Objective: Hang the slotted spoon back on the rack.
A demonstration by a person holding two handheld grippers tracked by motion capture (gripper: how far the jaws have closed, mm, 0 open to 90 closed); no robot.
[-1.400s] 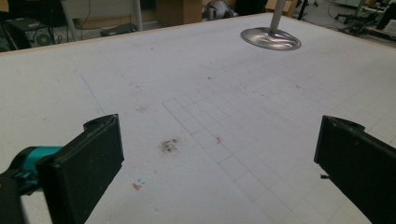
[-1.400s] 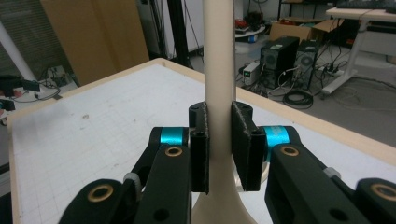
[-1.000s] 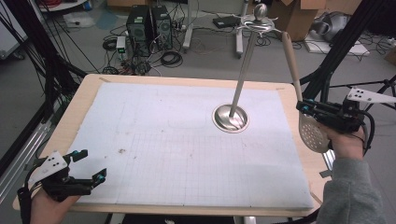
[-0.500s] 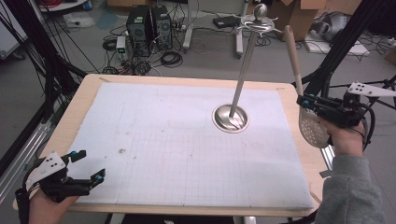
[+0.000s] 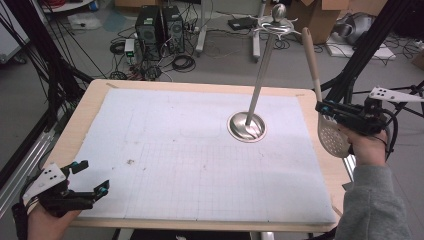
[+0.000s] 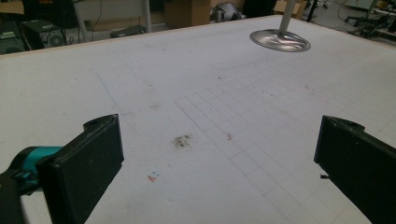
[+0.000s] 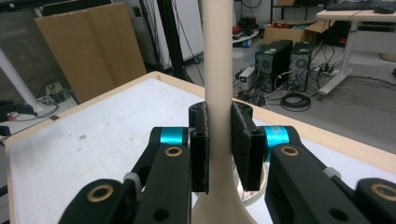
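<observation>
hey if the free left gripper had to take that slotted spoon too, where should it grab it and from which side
Probably the upper handle of the slotted spoon, above the right gripper, which already clamps the lower handle just over the perforated bowl. The handle stands almost upright and is slim and round, so the open left gripper should come in level from the table side, jaws straddling it.
</observation>
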